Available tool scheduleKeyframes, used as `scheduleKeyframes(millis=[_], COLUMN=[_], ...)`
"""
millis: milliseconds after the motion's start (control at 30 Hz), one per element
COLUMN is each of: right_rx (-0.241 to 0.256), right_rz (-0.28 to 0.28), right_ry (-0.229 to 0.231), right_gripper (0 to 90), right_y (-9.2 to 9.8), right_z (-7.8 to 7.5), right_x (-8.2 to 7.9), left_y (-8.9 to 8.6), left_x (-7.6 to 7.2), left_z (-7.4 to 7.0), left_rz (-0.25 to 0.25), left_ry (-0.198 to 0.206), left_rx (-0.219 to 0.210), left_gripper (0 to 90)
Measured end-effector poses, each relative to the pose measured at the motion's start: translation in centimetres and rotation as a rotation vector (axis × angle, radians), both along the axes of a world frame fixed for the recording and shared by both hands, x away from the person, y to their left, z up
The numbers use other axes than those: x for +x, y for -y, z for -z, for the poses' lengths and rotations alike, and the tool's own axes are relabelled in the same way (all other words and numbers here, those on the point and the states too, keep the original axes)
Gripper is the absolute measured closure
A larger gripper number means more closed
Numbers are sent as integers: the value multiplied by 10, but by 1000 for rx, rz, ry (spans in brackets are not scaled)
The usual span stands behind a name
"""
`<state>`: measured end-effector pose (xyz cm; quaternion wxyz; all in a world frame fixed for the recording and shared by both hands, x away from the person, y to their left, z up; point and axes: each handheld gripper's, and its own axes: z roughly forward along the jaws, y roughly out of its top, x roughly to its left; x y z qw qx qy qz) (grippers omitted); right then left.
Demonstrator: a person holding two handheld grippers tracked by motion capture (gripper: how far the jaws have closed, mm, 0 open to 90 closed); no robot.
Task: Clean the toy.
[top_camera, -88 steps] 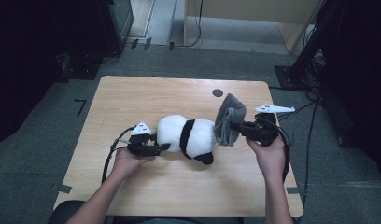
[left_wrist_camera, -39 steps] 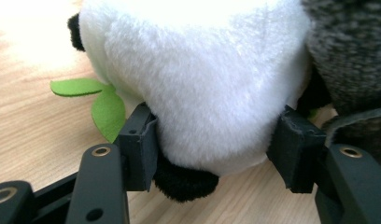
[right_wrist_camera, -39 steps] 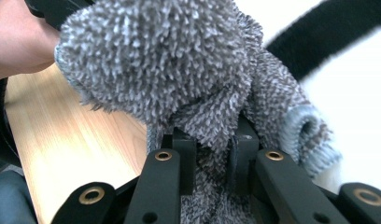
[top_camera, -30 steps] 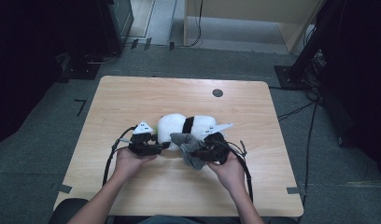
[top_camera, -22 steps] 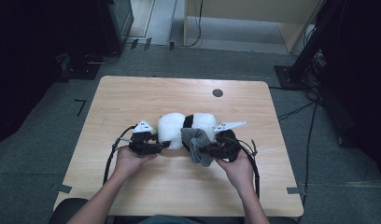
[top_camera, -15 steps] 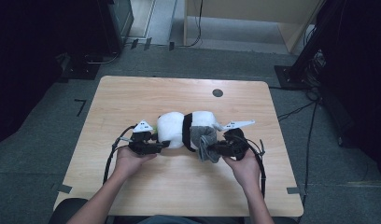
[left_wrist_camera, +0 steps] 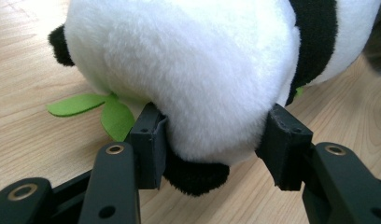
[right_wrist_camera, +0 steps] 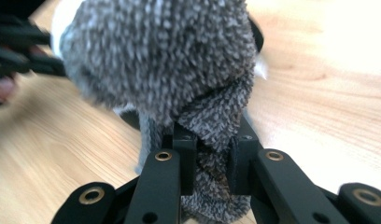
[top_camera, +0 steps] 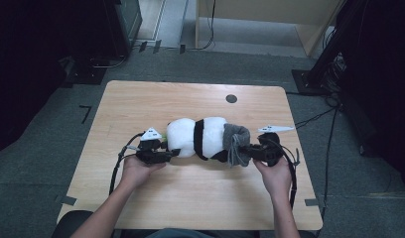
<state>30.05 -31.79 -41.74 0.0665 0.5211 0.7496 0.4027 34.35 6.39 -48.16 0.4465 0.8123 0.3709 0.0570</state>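
Note:
A black-and-white panda plush (top_camera: 198, 136) lies on its side in the middle of the wooden table (top_camera: 156, 99). My left gripper (top_camera: 163, 152) is shut on its white left end; in the left gripper view the pads (left_wrist_camera: 149, 137) press into the fur (left_wrist_camera: 198, 70) from both sides. A grey fuzzy cloth (top_camera: 235, 140) covers the plush's right end. My right gripper (top_camera: 246, 151) is shut on a bunched fold of that cloth (right_wrist_camera: 179, 60), with the fold pinched between the fingertips (right_wrist_camera: 185, 158).
Green felt leaves (left_wrist_camera: 93, 105) stick out from under the plush. A small dark round hole (top_camera: 231, 98) sits near the table's far edge. Cables (top_camera: 116, 166) trail from both grippers toward the front corners. Dark floor surrounds the table.
My right gripper has moved right along the plush with the grey cloth, from its middle to its right end, which the cloth now covers. The left gripper has stayed put.

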Motion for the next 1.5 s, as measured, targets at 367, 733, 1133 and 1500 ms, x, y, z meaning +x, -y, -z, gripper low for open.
scheduleKeyframes(millis=[367, 733, 1133, 1500], right_rx=[76, 67, -139, -132], right_rz=[-216, -401, -306, -249], right_ry=[120, 6, -7, -16], right_gripper=[780, 780, 780, 779], right_y=[-65, -157, -122, -83], right_z=[-51, 0, 40, 43], right_x=[-10, 18, 14, 6], left_y=[1, 1, 1, 3], left_x=[1, 0, 1, 0], left_z=[-2, -1, -2, -2], left_rz=[-2, -2, -1, 0], left_ry=[-3, -6, -17, -3], left_rx=[0, 3, 16, 36], left_gripper=[477, 478, 496, 505])
